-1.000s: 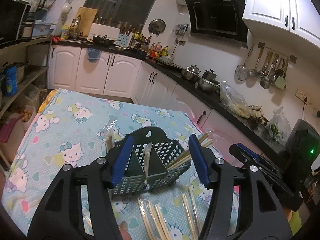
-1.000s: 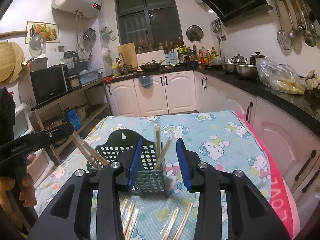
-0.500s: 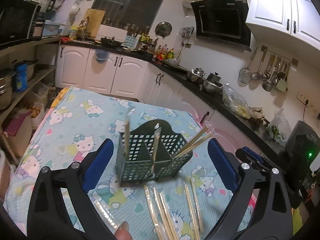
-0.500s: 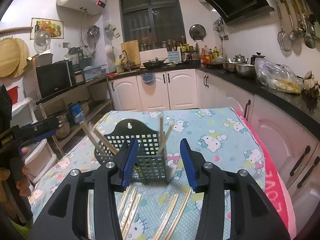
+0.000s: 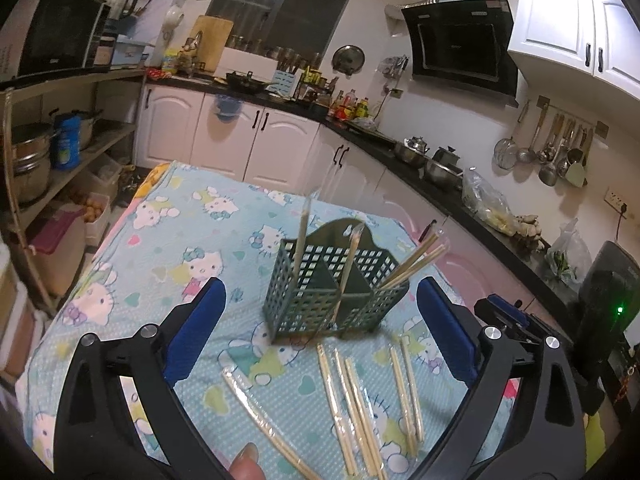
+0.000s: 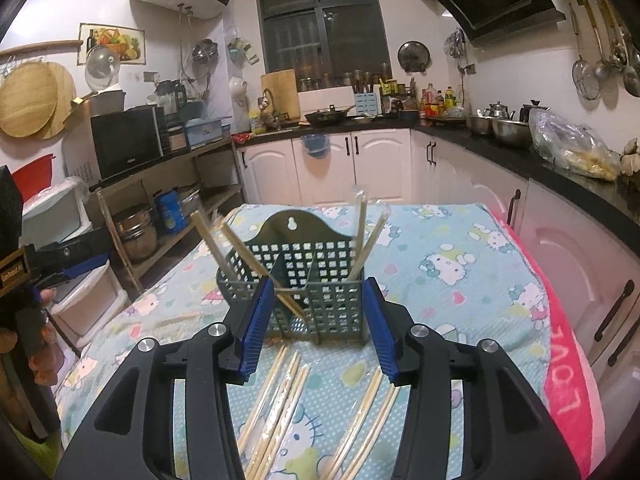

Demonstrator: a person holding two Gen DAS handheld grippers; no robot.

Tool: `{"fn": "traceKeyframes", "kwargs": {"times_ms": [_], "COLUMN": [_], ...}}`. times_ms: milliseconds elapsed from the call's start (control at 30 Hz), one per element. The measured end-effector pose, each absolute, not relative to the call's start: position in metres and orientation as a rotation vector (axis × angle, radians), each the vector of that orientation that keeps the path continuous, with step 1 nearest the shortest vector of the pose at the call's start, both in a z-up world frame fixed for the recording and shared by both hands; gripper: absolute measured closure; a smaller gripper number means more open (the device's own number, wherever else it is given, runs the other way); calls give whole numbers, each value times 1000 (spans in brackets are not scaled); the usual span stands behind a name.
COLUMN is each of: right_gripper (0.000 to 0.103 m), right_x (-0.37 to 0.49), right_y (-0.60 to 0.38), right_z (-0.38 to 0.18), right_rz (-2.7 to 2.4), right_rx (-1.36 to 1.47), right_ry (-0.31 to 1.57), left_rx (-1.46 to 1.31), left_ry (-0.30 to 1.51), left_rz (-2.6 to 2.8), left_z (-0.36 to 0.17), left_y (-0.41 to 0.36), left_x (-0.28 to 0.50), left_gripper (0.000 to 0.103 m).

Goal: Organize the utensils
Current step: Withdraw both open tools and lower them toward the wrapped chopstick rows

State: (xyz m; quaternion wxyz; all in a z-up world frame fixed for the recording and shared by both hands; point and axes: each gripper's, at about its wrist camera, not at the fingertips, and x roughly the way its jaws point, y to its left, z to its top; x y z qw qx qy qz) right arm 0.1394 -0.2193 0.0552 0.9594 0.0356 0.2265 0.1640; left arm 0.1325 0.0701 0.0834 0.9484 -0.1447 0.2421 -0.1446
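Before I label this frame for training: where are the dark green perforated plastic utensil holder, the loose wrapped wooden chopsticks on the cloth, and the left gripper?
dark green perforated plastic utensil holder (image 5: 304, 304), left wrist view, front grid wall.
loose wrapped wooden chopsticks (image 5: 352, 396), left wrist view, mid-shaft.
left gripper (image 5: 320, 336), left wrist view, midway between fingertips.

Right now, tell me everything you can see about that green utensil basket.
The green utensil basket looks like dark green plastic with square-holed lattice walls, inner dividers and an arched back with a keyhole hanging slot. It stands upright on the Hello Kitty cloth. Wrapped chopsticks lean inside it; neither gripper touches it.
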Motion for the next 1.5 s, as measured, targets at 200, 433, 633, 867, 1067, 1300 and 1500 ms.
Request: {"fn": "traceKeyframes", "kwargs": {"times_ms": [200, 433, 633, 867, 1067, 1300, 1500], "right_gripper": [56, 56, 56, 56, 56, 56, 56], "right_x": [136, 137, 140, 144, 152, 164, 175], "right_y": [-210, -202, -199, -195, -191, -186, -179], "right_z": [41, 23, 9, -9, -27, -41, -55], "right_rz": [338, 339, 341, 347, 348, 328, 315], "right_rx": [66, 57, 57, 53, 51, 30, 7], "right_ry": [485, 526, 560, 602, 651, 710, 775], "left_rx": [-304, -306, -319, -327, -325, -322, -351], "left_ry": [524, 557, 595, 641, 694, 740, 790], "left_rz": [-276, -258, -244, -237, -226, -210, -228], "left_z": [66, 48, 31, 7, -13, -31, -48], "left_y": [78, 85, 89, 87, 85, 85, 86], "left_x": [129, 128, 133, 136, 143, 150, 157], "left_gripper": [15, 15, 15, 15, 15, 15, 19]}}
